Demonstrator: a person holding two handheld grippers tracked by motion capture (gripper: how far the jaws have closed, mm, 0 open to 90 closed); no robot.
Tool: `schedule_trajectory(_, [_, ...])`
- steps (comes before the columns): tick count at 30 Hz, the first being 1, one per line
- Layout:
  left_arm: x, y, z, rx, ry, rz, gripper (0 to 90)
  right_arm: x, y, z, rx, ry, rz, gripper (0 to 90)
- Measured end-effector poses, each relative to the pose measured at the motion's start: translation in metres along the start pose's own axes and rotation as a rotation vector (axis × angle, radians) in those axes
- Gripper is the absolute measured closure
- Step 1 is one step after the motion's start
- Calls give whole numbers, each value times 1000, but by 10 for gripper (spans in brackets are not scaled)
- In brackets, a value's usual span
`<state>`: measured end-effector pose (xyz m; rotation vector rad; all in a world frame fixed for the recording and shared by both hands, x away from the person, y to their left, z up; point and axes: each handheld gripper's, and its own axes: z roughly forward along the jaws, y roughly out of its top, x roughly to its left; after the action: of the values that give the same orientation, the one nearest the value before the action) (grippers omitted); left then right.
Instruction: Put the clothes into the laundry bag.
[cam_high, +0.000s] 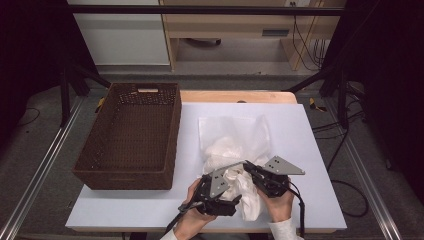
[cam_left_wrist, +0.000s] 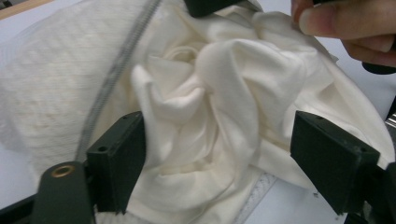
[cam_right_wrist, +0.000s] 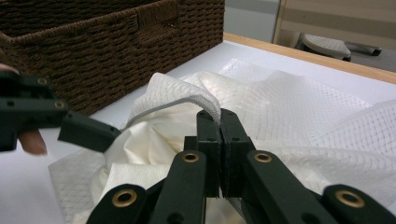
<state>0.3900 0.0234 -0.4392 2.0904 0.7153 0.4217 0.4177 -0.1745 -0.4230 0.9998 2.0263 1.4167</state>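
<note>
Bagging a white cloth: mesh edge held up, cloth lying between the open left claw's jaws

Finding 1. The right claw (cam_right_wrist: 219, 116) is clamped shut on the zipper edge of the mesh bag (cam_right_wrist: 299, 93), lifting that edge into a raised flap. In the high view this claw (cam_high: 248, 166) sits at the near right of the bundle, with the bag's body (cam_high: 232, 131) spread flat behind it towards the far side of the surface (cam_high: 310, 150).

Finding 2. The left claw (cam_left_wrist: 217, 154) stands wide apart, its jaws on either side of the crumpled white cloth (cam_left_wrist: 210, 93) and not closed on it. The cloth lies directly ahead of this claw, bunched with no clear long axis. The grey zipper line (cam_left_wrist: 116, 70) of the bag runs up along the cloth's left side in the left gripper view.

Finding 3. In the high view the left claw (cam_high: 232, 202) is at the near edge of the surface, and the cloth (cam_high: 245, 192) sits between the two claws, at the bag's near end.

Assessment. The coming move turns on the bag's mouth lying beyond the cloth, away from the person. The left claw is the free one and the better placed; it would need to close on the bundle and push it forward under the lifted edge.

Note. The brown woven basket (cam_high: 135, 135) stands to the left, apart from the bag.
</note>
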Motion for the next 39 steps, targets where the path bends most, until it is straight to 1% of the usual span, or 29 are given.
schedule_trajectory(2, [-3,1,14,13,-20,-8,157,-1,-1,1,-1,8,10,890])
schedule_trajectory(4, [-3,3,31,33,-40,-33,137,-1,-2,3,5,9,11,890])
schedule_trajectory(5, [-4,4,38,35,-43,-46,132,-1,-3,4,10,8,8,890])
schedule_trajectory(6, [-5,6,43,39,-37,-41,136,-1,-3,5,12,8,10,890])
schedule_trajectory(7, [-8,6,48,39,-10,-16,165,-1,-4,5,15,5,11,890])
schedule_trajectory(9, [-13,7,51,45,35,7,276,-3,-5,6,17,5,15,890])
schedule_trajectory(10, [-16,7,52,40,56,18,348,-3,-6,6,19,6,21,890])
schedule_trajectory(12, [-15,8,52,38,70,18,489,-4,-6,6,19,6,23,890])
schedule_trajectory(14, [-12,8,50,32,66,3,593,-3,-6,6,14,6,19,891])
schedule_trajectory(15, [-11,8,47,26,67,-3,621,-3,-5,5,15,6,19,891])
schedule_trajectory(16, [-11,9,44,20,76,6,636,-4,-5,4,14,8,17,891])
schedule_trajectory(17, [-10,10,41,6,85,4,645,-3,-4,2,9,8,21,891])
schedule_trajectory(19, [-5,13,36,-12,84,-17,654,-4,-2,-1,-4,9,13,891])
schedule_trajectory(20, [-2,14,35,-25,92,-27,655,-4,-1,-4,-10,11,13,891])
schedule_trajectory(22, [3,17,35,-26,98,-42,656,-5,1,-8,-19,12,8,891])
schedule_trajectory(23, [4,18,37,-26,105,-45,655,-4,2,-10,-21,9,14,891])
schedule_trajectory(25, [6,20,42,-30,145,-23,653,-4,3,-11,-22,8,12,891])
schedule_trajectory(26, [7,19,48,-37,178,-4,650,-4,3,-11,-21,8,12,891])
schedule_trajectory(27, [10,19,52,-31,195,8,646,-4,3,-11,-19,10,10,891])
schedule_trajectory(28, [13,17,58,-35,207,6,639,-4,3,-12,-19,12,9,891])
schedule_trajectory(29, [18,14,65,-44,209,-1,631,-4,3,-12,-18,13,11,891])
schedule_trajectory(31, [23,11,71,-54,204,-11,611,-5,2,-11,-16,11,12,891])
schedule_trajectory(32, [24,11,72,-59,206,-9,605,-5,1,-11,-11,9,7,891])
schedule_trajectory(34, [22,10,71,-55,212,10,586,-7,-1,-9,-6,1,12,891])
schedule_trajectory(35, [21,10,70,-60,207,13,569,-8,-2,-9,-3,-4,13,891])
schedule_trajectory(36, [21,9,67,-58,188,10,546,-8,-3,-8,1,-10,17,891])
schedule_trajectory(37, [21,9,63,-61,168,-3,513,-9,-3,-8,2,-15,14,891])
schedule_trajectory(38, [20,8,57,-57,150,-13,471,-9,-3,-8,5,-20,14,891])
schedule_trajectory(39, [19,8,48,-54,131,-9,421,-10,-4,-7,6,-23,19,891])
